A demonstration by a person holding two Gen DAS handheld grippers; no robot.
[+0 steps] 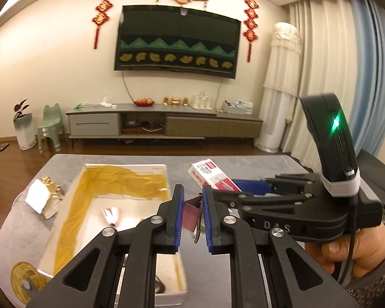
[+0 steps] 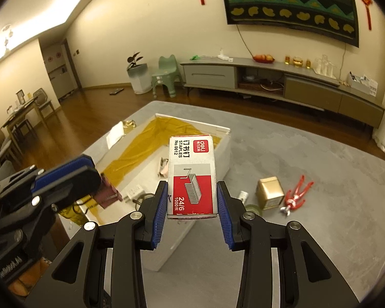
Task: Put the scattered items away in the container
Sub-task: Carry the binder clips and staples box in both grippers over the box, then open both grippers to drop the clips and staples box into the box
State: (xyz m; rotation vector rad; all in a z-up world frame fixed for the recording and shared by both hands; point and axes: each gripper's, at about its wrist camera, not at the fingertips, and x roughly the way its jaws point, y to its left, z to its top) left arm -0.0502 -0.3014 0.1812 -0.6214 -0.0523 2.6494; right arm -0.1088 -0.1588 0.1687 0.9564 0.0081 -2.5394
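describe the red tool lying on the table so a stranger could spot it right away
On the grey table, look right of the white container. Past the small gold box lie red pliers, the only red long-handled thing there.

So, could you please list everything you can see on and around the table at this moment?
container: one, white box with yellow lining, left half of table
staple box: one, red and grey, held above container
maroon item: one, between left gripper's fingers, over container
gold box: one, on table right of container
red tool: one, right of gold box
gold-wrapped item: one, table left of container
gold disc: one, near left corner
table: one, grey
left gripper: black, blue pads
right gripper: black, blue pads
hand: one, holding right gripper
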